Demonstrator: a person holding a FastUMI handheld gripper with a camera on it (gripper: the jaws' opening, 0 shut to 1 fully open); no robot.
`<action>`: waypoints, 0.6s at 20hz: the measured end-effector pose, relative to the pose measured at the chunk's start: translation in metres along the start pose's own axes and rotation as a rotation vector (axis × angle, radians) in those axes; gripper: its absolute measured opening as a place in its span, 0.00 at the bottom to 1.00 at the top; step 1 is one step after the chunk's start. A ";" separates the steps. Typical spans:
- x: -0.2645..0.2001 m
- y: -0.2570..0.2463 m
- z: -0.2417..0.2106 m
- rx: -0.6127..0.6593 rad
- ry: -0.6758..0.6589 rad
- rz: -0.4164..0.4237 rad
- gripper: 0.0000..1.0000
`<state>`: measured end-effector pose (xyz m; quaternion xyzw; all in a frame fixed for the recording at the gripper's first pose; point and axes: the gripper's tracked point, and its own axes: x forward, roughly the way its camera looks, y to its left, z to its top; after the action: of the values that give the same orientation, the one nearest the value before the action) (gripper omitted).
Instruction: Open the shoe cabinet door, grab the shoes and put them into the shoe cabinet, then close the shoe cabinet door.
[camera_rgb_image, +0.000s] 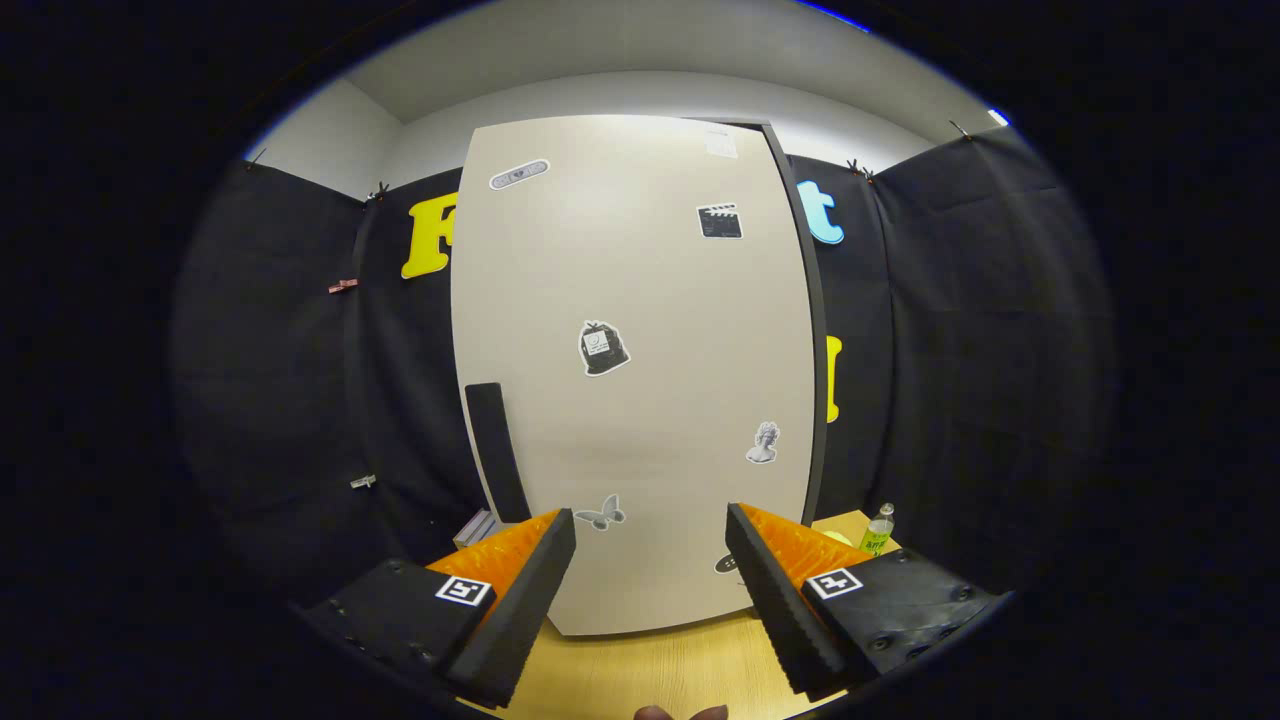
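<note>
The shoe cabinet's beige door (640, 330) stands shut straight ahead of me, dotted with several stickers. A dark vertical handle (496, 450) runs down its left side, just above and beyond my left finger. My gripper (650, 535) is open, with nothing between its fingers, and the door's lower part shows through the gap. The cabinet stands on a light wooden table (650, 675).
A small green bottle (878, 530) stands on the table to the right of the cabinet, beyond my right finger. A small grey object (477, 527) lies at the cabinet's lower left. Black cloth walls close in both sides.
</note>
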<state>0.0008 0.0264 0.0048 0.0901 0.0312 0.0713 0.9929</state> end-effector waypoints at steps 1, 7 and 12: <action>-0.001 0.000 0.000 -0.001 0.000 -0.003 0.98; -0.003 -0.001 -0.001 0.001 0.003 -0.007 0.98; -0.001 -0.001 0.000 0.005 0.003 -0.008 0.98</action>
<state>-0.0004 0.0256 0.0048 0.0924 0.0333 0.0673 0.9929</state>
